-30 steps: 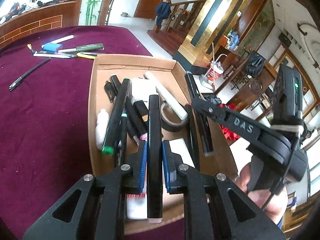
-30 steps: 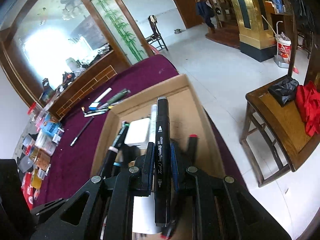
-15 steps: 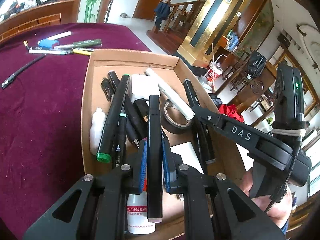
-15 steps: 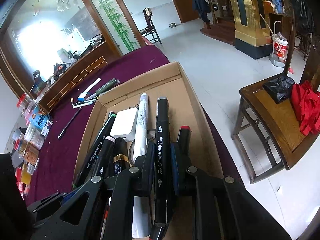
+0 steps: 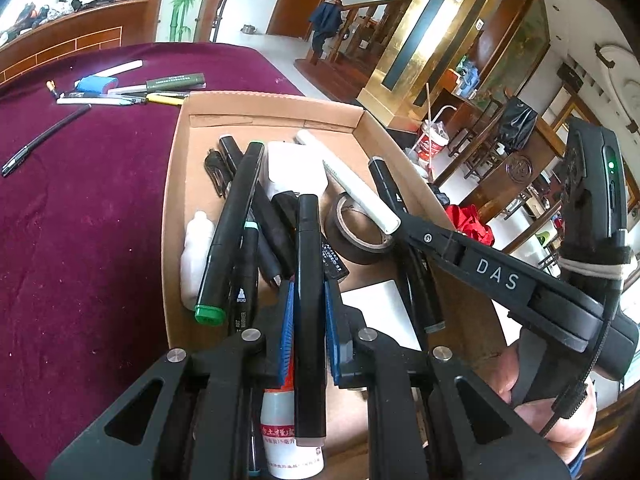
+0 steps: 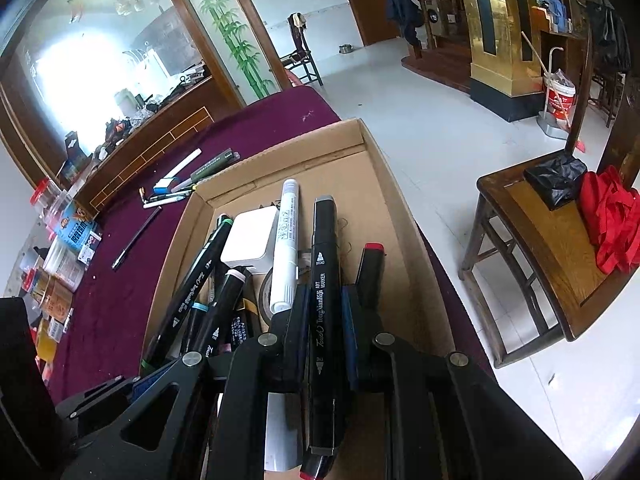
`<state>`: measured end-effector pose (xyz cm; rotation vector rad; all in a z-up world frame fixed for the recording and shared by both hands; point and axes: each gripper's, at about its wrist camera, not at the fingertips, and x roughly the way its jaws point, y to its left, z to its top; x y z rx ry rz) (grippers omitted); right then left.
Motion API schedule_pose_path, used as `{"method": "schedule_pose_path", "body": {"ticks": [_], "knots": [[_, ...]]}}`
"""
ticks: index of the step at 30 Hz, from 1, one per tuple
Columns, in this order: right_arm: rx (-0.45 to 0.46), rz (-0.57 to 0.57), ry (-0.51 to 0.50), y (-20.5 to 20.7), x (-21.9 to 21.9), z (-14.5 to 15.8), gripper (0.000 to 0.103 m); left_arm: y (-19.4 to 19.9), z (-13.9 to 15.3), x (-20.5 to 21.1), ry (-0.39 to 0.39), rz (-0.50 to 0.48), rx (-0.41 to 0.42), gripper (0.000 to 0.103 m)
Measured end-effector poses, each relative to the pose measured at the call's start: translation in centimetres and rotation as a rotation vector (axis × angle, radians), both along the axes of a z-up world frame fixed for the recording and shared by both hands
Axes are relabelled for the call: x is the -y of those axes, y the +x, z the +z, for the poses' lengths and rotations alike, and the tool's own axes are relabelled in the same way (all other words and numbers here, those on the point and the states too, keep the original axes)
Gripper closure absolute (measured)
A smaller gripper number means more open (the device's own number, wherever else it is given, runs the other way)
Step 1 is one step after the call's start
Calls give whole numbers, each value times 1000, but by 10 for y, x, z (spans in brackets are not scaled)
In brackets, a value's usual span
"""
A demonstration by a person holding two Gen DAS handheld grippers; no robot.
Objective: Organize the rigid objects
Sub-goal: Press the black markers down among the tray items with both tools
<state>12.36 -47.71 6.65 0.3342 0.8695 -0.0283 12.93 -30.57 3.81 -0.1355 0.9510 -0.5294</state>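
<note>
Gripping noted: left tongs (image 5: pixel 308 312) clamped on black marker (image 5: pixel 309 280); right tongs (image 6: pixel 324 320) on art marker (image 6: pixel 325 300), box (image 6: pixel 400 216) at 12 o'clock.

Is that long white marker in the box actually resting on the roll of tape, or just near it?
Touching. In the left wrist view the white marker lies across the tape roll, its capped end resting on the roll's top rim with no gap.

A cardboard tray (image 5: pixel 176 184) sits on the tabletop (image 5: pixel 80 220) at its right edge. In the tray, markers (image 5: pixel 230 232) lie along the left, a tape roll (image 5: pixel 358 236) right of them, an adapter (image 5: pixel 294 168) behind. Loose pens (image 5: pixel 120 98) lie behind the tray.
</note>
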Motion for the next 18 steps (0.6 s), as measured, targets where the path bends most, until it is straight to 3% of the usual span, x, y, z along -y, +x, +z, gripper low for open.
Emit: {"method": "schedule_pose_path", "body": {"ticks": [18], "knots": [[-1,-1,5,0,0,-1,89,-2,0,0,3,1,25,91]]}}
